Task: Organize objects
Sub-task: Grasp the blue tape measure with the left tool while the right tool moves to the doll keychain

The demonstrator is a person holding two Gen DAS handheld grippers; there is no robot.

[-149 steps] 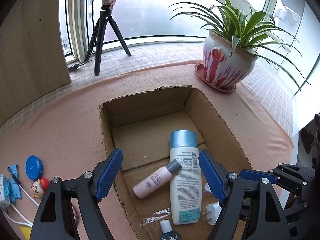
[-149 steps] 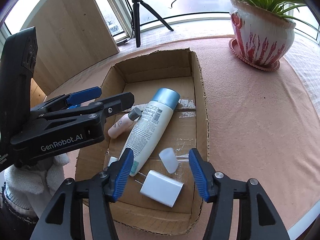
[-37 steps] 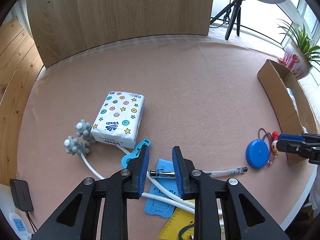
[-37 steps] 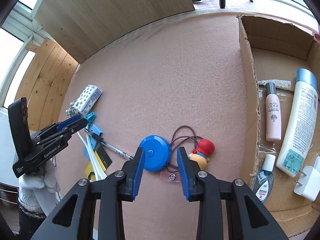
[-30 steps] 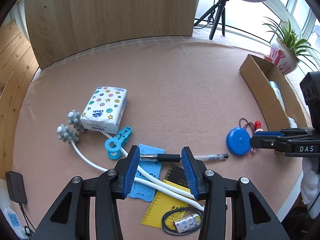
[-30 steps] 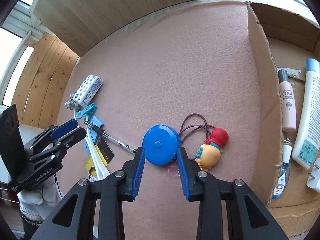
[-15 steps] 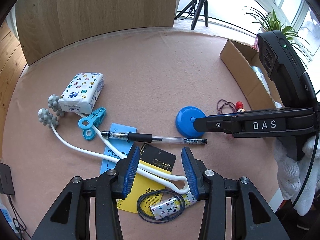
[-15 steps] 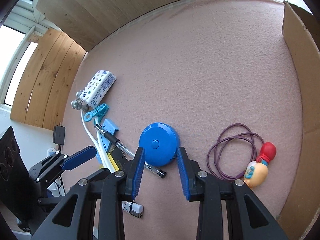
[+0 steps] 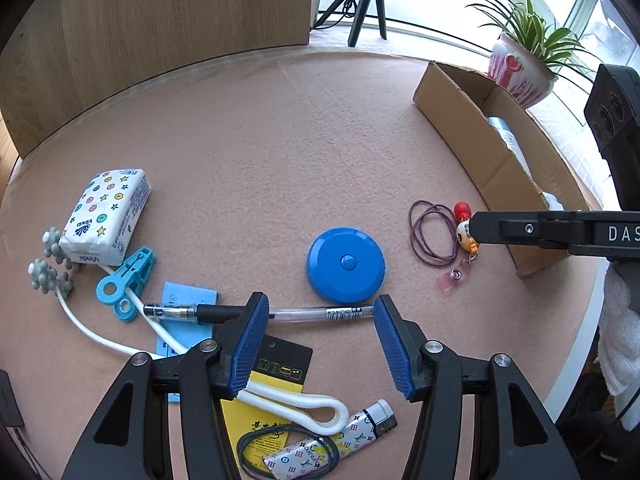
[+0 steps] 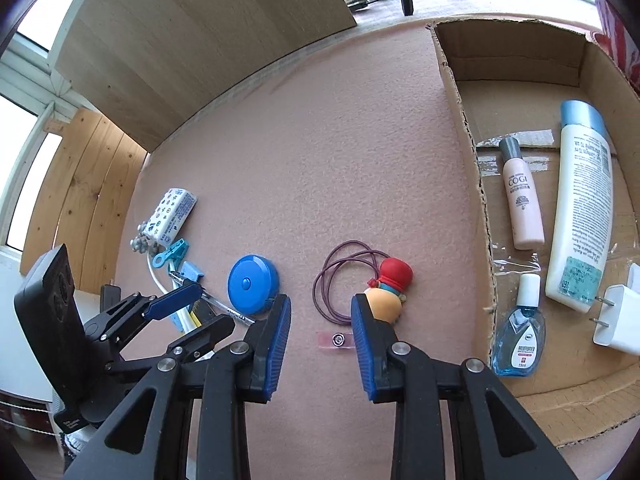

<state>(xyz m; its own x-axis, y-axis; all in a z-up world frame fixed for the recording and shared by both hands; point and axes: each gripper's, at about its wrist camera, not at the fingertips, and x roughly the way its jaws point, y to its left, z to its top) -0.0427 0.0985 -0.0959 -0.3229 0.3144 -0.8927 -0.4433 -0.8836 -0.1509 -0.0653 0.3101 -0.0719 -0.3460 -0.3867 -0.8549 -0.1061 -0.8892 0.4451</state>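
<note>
A clear pen (image 9: 280, 314) with a black grip lies across the pink mat, right in front of my left gripper (image 9: 318, 316), which is open with nothing between its blue pads. Just beyond the pen sits a round blue tape measure (image 9: 346, 264) (image 10: 253, 284). My right gripper (image 10: 320, 318) is open over a purple cord (image 10: 340, 276) and a toy keychain (image 10: 390, 286) with a red cap; its right pad stands next to the toy. The cardboard box (image 10: 476, 200) holds a white lotion bottle (image 10: 580, 204), a pink tube (image 10: 522, 202), a blue drops bottle (image 10: 520, 330) and a white charger (image 10: 618, 312).
At the left lie a tissue pack (image 9: 106, 216), a teal clip (image 9: 128, 280), a white massager cord (image 9: 104, 340), a blue card (image 9: 184, 316) and a yellow-black tag (image 9: 272, 384). A patterned lighter (image 9: 332, 440) lies near the front edge. A potted plant (image 9: 524, 68) stands behind the box.
My left gripper has widened and moved right toward the pen's middle. My right gripper has shifted right from the tape measure to the toy keychain and opened wider.
</note>
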